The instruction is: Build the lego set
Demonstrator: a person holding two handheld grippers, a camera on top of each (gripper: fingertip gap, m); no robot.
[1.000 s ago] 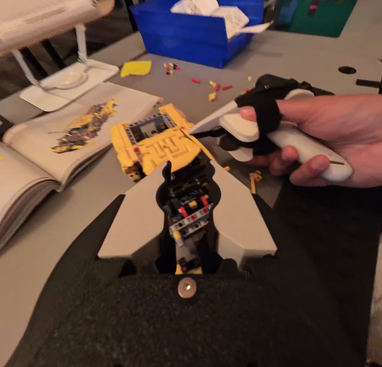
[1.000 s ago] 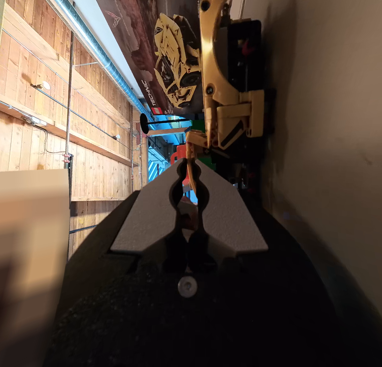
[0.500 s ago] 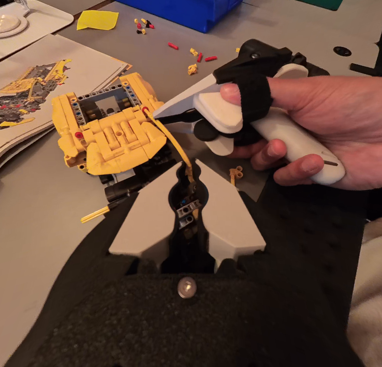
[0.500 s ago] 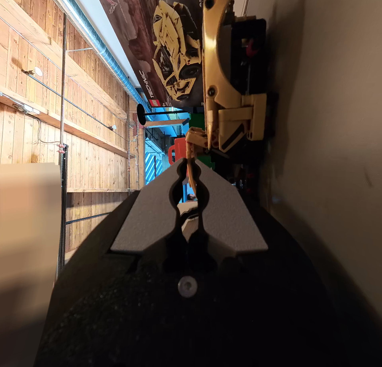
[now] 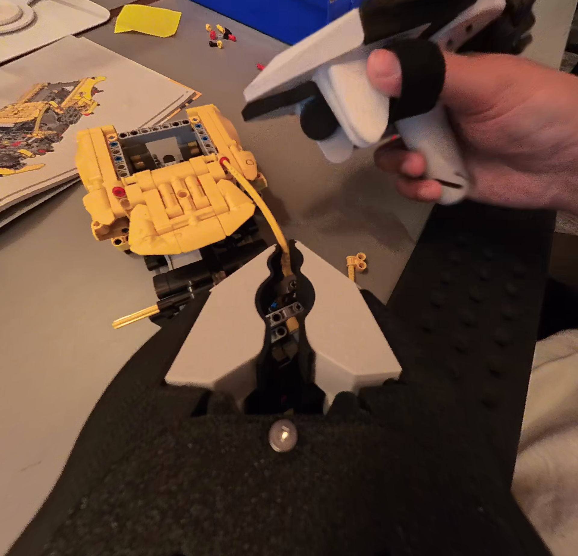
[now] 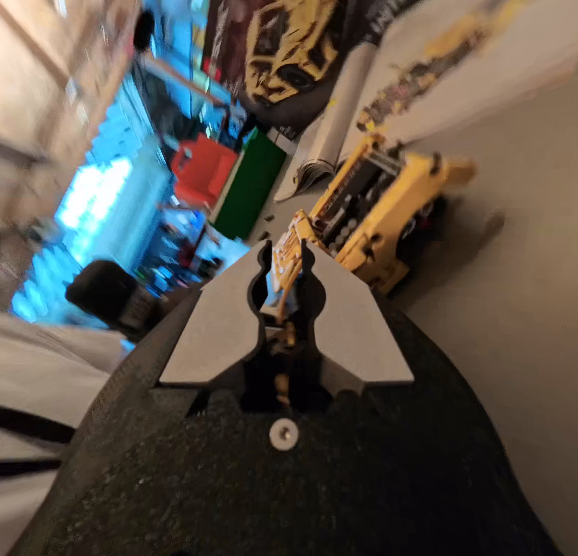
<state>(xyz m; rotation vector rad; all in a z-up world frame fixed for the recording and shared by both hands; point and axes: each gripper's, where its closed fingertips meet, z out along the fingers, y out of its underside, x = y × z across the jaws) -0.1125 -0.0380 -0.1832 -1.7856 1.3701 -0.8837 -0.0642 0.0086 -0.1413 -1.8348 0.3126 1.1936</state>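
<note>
Lego car point(image 5: 169, 193) was maybe half built from what I could see: yellow hood panels and both side rails were on, but the middle was an open grey frame with nothing covering it, and black chassis bits stuck out at the near end with a loose-looking yellow axle point(image 5: 134, 317) poking off to one side. So plenty left, judging by the instruction booklet point(image 5: 62, 103) lying open just beside the car and the scatter of small red and yellow pins point(image 5: 220, 36) on the grey table point(image 5: 47, 369) beyond the car, near the blue bin point(image 5: 266, 6).

Left gripper point(image 5: 285, 253) sat right at the car's near end, practically on top of the chassis. Its jaws were nearly closed, and the thin yellow flex tube point(image 5: 256, 203) that runs off the car's side rail passed down between them. I'd say it had hold of that tube, though I couldn't tell how firmly.

Right gripper point(image 6: 284, 253), held in a hand point(image 5: 506, 134), was up in the air above and off to the side of the car, not touching it. Jaws were parted a bit with nothing pinched at the tips as far as I could tell; that view was pretty blurred. One small yellow connector point(image 5: 355, 264) lay on the table just beside the left gripper, near the car.
</note>
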